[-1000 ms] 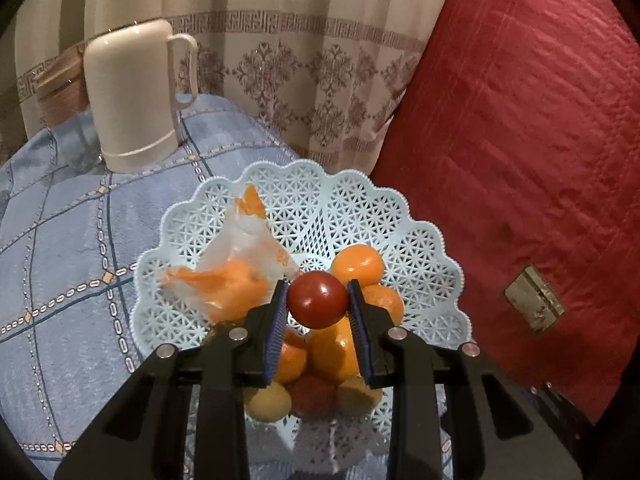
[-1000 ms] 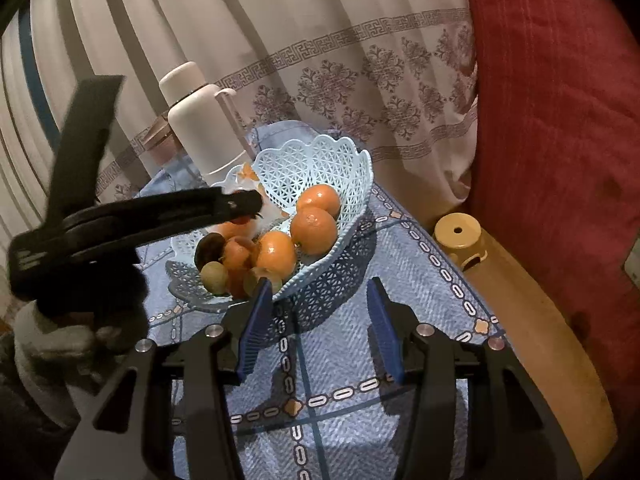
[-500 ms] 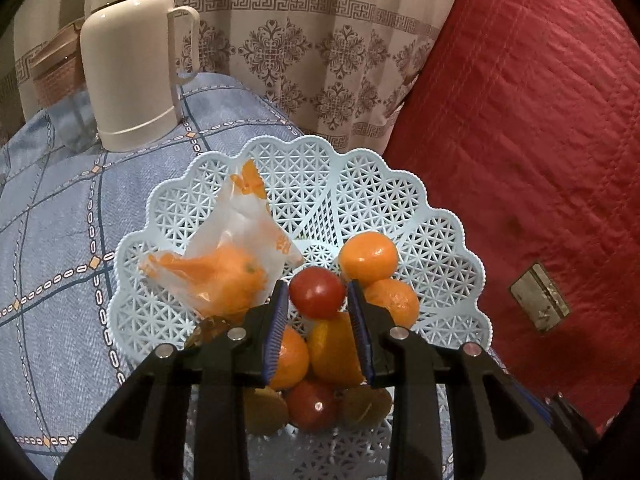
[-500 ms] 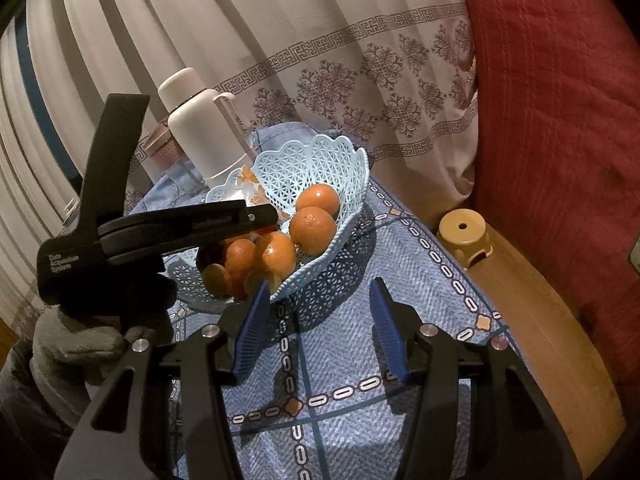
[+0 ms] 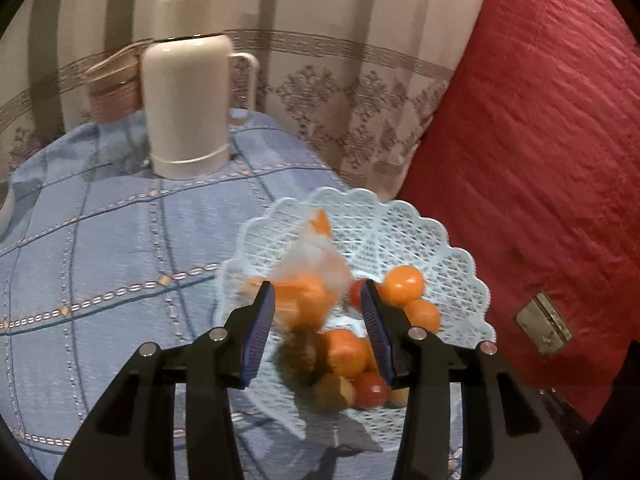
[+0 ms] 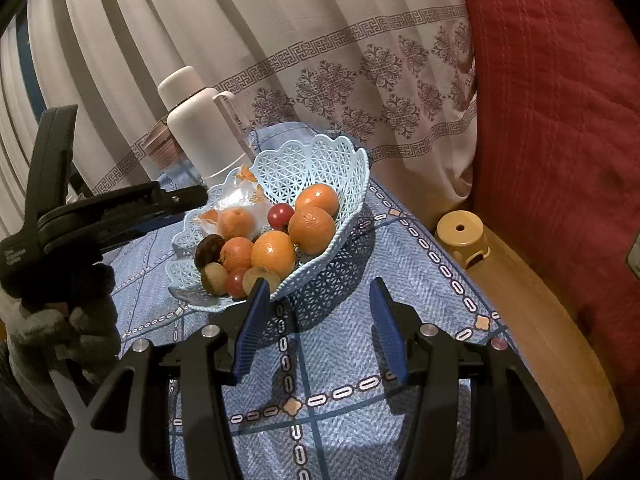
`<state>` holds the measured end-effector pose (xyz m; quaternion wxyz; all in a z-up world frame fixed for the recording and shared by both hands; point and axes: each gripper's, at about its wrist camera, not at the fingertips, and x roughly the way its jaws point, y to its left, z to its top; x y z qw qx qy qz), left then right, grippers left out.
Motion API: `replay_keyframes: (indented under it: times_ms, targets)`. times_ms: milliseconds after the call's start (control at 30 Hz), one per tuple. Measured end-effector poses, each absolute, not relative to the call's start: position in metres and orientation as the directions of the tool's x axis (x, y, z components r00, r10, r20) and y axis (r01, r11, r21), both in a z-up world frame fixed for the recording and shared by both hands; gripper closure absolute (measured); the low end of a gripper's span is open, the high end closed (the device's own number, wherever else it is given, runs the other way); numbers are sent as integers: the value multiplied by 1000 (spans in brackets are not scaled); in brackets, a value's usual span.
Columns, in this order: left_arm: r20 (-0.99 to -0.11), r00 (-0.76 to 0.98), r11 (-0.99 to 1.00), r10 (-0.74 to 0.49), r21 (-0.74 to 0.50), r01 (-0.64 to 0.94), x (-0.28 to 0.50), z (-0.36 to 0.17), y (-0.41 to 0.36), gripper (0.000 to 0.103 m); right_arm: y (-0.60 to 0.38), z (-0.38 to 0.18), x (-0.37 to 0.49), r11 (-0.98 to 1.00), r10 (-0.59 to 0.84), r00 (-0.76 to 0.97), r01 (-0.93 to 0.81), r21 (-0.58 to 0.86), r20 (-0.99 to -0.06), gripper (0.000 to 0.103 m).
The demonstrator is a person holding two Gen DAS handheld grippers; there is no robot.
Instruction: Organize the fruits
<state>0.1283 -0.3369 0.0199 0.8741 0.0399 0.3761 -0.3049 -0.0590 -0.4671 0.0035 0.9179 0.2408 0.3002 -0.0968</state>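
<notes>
Two grippers on my list, jaws first. Left gripper (image 5: 318, 330): jaws opening, nothing between the pads; I see only the basket's contents beyond the gap. Right gripper (image 6: 316, 326): jaws apart and empty, hovering over the blue tablecloth (image 6: 360, 360) just in front of the basket.

Item, small red fruit (image 6: 280, 216): lying loose in the light-blue lattice basket (image 6: 320, 156), between the bagged orange (image 6: 236, 222) and the two rear oranges (image 6: 316, 216). I judge it just released.

Item, remaining stock in the basket: further oranges in the middle, a dark brown fruit (image 6: 209, 246) at the left, and several small red and yellowish fruits at the near rim. The left view of these is blurred.

Item, surroundings: cream thermos jug (image 5: 186, 84) standing behind the basket, a curtain (image 6: 320, 60) behind it, a red quilted cushion (image 5: 520, 140) to the right, and a small yellow stool (image 6: 462, 236) beyond the table edge.

Step in hand, by my reading: placing done, left gripper clearing the basket. Next move calls for locating any fruit outside the basket; I see none on the cloth, so sorting within the basket may be what is left.
</notes>
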Motion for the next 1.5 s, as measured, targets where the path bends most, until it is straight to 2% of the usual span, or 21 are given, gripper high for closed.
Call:
replay_keyframes:
  times_ms: [200,467,767,933,967,1033,1300,1367,1400,1500]
  targets:
    - [-714,483,816,-507,-216,537,148,6,-335,58,-468,3,-59,864,-32,800,323,385,-599,49]
    - [-746,429,795,-509,-217,566,149,-12,-365,58,-467,3,-60,864,-28,802,320,389,-597,49]
    - [-701,351,699,-621,-293,652,130,-2,-376,56,-466,3,-60,864,-25,800,319,389,-599,49]
    - [-688,365,706,-628,-305,639,126,4,-365,56,-467,3,-58,867,-33,796,324,379,-604,49]
    - [-685,384,718,-619,-295,631,125,6,-361,55,-467,3,-58,868,-35,795,324,375,-606,49]
    - [-677,428,743,-598,-268,613,124,9,-351,44,-466,3,-57,871,-35,792,323,369,-609,49]
    - [-652,570,824,-500,-156,545,109,18,-315,40,-461,6,-58,884,-30,784,310,350,-620,49]
    - [-642,605,836,-471,-108,537,103,21,-312,36,-458,8,-58,890,-31,784,304,341,-620,49]
    - [-635,623,841,-457,-81,535,98,23,-310,30,-457,10,-59,891,-32,784,303,337,-620,49]
    - [-607,679,853,-412,5,522,84,27,-307,27,-453,13,-62,895,-35,781,303,329,-623,49]
